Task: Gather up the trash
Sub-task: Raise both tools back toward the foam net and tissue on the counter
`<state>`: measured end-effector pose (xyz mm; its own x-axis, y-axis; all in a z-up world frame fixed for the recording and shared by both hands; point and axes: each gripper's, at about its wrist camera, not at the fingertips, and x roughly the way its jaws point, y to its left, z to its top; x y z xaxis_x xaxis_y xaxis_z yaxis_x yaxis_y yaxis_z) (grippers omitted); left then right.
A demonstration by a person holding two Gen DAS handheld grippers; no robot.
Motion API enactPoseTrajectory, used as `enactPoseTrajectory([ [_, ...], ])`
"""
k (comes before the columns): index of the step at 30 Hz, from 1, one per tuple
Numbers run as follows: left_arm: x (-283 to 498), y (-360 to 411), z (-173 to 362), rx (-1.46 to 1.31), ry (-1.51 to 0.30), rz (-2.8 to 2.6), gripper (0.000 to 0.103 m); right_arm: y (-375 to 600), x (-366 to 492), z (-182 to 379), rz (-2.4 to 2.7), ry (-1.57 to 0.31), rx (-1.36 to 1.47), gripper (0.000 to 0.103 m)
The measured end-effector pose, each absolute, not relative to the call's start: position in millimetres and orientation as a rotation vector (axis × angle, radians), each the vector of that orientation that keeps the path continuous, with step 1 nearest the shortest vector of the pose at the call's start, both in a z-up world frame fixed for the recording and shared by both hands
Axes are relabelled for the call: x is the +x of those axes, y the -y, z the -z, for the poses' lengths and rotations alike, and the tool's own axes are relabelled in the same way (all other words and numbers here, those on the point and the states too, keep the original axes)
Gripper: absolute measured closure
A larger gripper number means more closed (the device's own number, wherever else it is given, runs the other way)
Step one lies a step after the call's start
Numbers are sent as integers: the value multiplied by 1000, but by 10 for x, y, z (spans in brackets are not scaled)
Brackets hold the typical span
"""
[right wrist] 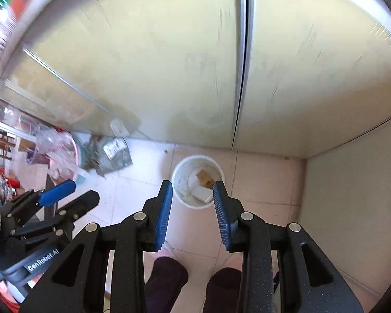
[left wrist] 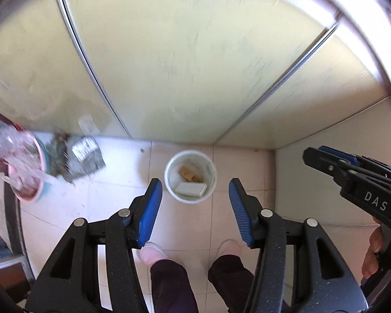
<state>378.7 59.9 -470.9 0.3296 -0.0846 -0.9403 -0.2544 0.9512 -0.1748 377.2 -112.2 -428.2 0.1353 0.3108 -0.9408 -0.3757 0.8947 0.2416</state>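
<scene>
Pale cabinet doors point(left wrist: 169, 65) above tiled floor point(left wrist: 247, 161).

bucket point(left wrist: 190, 176) on floor point(left wrist: 112, 208) before cabinet doors point(left wrist: 169, 65) | box point(left wrist: 190, 189) inside bucket | basin point(left wrist: 36, 180) left of bucket

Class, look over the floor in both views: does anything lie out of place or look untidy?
Yes. A crumpled grey bag lies loose on the tiles beside the pink basin, not in the white bucket, which already holds scraps.

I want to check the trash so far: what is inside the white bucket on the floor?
Inside the white bucket lie a brown cardboard piece and a white flat box. Anything beneath these two is covered and cannot be seen.
</scene>
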Motion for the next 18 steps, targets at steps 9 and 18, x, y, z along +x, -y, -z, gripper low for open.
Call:
enactPoseTrajectory([
  [9,3685,-809,3009,-248,-1039,-79,49,1225,3585,2660,-434,-1128,-18,73],
  [18,3525,-969,1590,-148,-776,-11,38,1232,3229,1441,-357,-880,27,66],
])
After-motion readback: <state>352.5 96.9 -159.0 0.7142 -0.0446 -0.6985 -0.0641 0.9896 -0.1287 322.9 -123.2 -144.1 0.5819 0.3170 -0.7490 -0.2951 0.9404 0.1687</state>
